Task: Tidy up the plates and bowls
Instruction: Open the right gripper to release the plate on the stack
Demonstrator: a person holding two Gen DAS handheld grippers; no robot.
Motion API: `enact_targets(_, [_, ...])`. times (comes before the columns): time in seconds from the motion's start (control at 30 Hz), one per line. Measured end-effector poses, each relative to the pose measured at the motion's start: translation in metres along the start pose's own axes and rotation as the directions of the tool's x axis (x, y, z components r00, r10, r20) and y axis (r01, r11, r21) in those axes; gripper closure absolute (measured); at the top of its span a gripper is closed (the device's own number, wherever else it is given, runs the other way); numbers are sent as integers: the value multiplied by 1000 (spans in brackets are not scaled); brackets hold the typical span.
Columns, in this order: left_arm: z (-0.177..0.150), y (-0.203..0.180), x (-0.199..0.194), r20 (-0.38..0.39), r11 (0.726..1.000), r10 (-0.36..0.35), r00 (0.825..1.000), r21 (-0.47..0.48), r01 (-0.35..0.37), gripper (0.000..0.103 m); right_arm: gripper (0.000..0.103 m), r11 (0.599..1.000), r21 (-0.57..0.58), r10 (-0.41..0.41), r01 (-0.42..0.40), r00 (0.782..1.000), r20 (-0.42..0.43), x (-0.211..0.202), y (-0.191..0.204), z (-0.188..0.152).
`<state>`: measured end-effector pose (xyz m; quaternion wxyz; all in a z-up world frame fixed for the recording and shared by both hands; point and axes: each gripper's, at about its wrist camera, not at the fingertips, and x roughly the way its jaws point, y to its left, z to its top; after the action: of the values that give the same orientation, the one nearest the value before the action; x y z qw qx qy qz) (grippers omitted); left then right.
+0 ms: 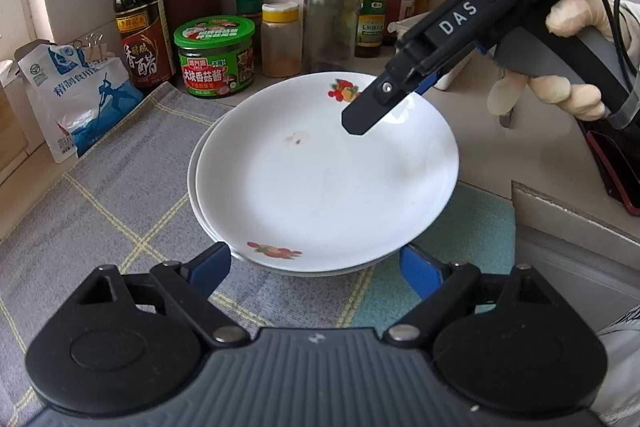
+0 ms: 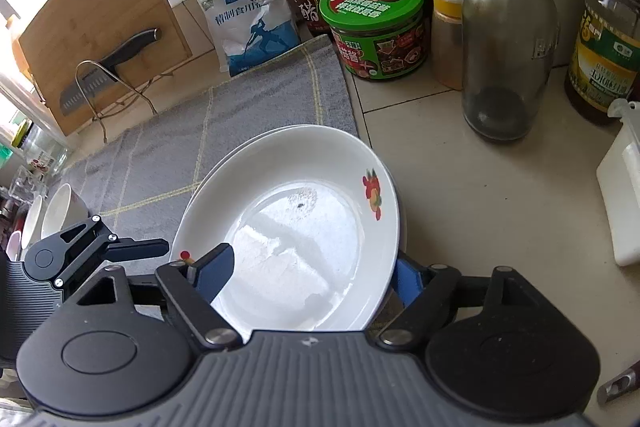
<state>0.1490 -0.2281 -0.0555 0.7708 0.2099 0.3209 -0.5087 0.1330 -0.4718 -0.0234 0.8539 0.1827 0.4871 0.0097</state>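
A stack of white plates with fruit prints (image 1: 320,179) (image 2: 296,223) rests on a grey checked cloth (image 1: 120,195) (image 2: 224,123). My left gripper (image 1: 314,253) is open, its blue pads on either side of the stack's near rim, which lies between them. My right gripper (image 2: 314,259) (image 1: 386,107) is also open and straddles the opposite rim of the top plate: one finger hangs over the inside, the other sits outside under the rim. Neither pad visibly presses on the plate. A gloved hand (image 1: 560,95) holds the right gripper. White bowls (image 2: 60,211) stand at the far left.
Sauce bottles (image 1: 136,11), a green-lidded jar (image 1: 216,55) (image 2: 376,27), a glass bottle (image 2: 508,43) and a salt bag (image 1: 76,95) line the back wall. A cutting board with a knife (image 2: 96,23) leans at the left. A white tub (image 2: 620,195) stands on the tiled counter to the right.
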Motion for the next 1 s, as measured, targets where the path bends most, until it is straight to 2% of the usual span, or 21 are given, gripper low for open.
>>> enact_targets(0.2, [0, -1, -2, 6, 1000, 4, 1000, -11, -4, 12, 12, 999, -7, -36, 36, 999, -4, -2, 0, -1])
enact_targets(0.3, [0, -1, -3, 13, 1000, 2, 1000, -22, -1, 9, 10, 1000, -21, -19, 20, 1000, 17, -8, 3, -1])
enact_targets(0.37, [1, -1, -3, 12, 1000, 8, 1000, -27, -8, 3, 8, 999, -43, -32, 33, 999, 31, -11, 7, 0])
enact_targets(0.47, [1, -1, -6, 22, 999, 1, 1000, -45, 0, 3, 1, 995, -80, -50, 55, 997, 67, -17, 16, 0])
enact_targets(0.57, [1, 0, -10, 40, 998, 4, 999, -65, -1, 2, 0, 986, -135, -84, 97, 992, 99, -20, 26, -1])
enact_targets(0.8, [3, 0, -25, 96, 995, 47, 994, -94, -38, 2, 0, 950, -263, -123, 168, 976, 179, -28, 54, 1])
enact_targets(1.0, [-1, 5, -48, 179, 978, 141, 974, -176, -109, 2, 0, 925, -337, -105, 174, 971, 213, -30, 69, 8])
